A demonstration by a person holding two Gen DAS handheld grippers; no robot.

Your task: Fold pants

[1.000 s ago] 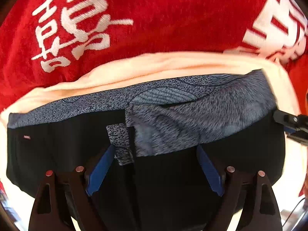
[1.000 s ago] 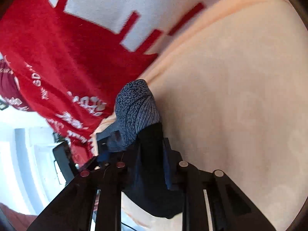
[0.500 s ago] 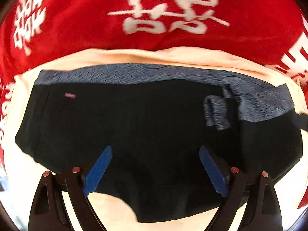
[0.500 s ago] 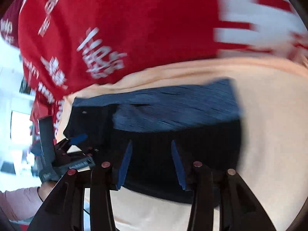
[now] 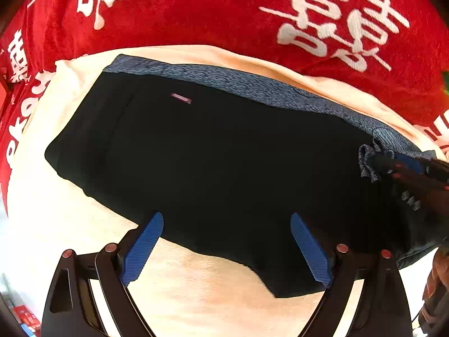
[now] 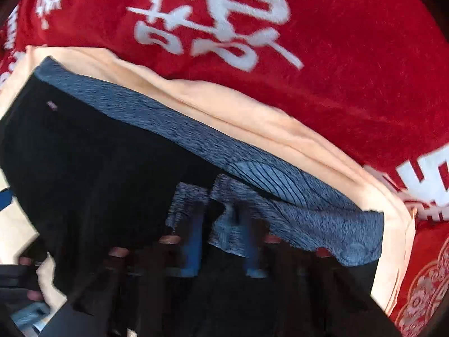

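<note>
The black pants (image 5: 219, 163) with a grey-blue patterned waistband (image 5: 252, 84) lie spread on a cream cloth (image 5: 196, 286). My left gripper (image 5: 227, 241) is open and empty, hovering over the pants' near edge. My right gripper (image 6: 221, 238) is blurred in its own view, its blue pads (image 6: 193, 241) apart over a folded flap of waistband (image 6: 280, 219). In the left wrist view the right gripper (image 5: 404, 165) sits at the pants' right end, touching the bunched waistband corner (image 5: 367, 163).
A red blanket with white characters (image 5: 252, 8) lies under the cream cloth and fills the far side. A hand (image 5: 437, 269) shows at the right edge. The blanket also fills the right wrist view (image 6: 308, 56).
The left gripper let go and drew back, and the pants now lie flatter and fully spread. The right gripper released the fabric, swung round and moved in over the waistband's right end.
</note>
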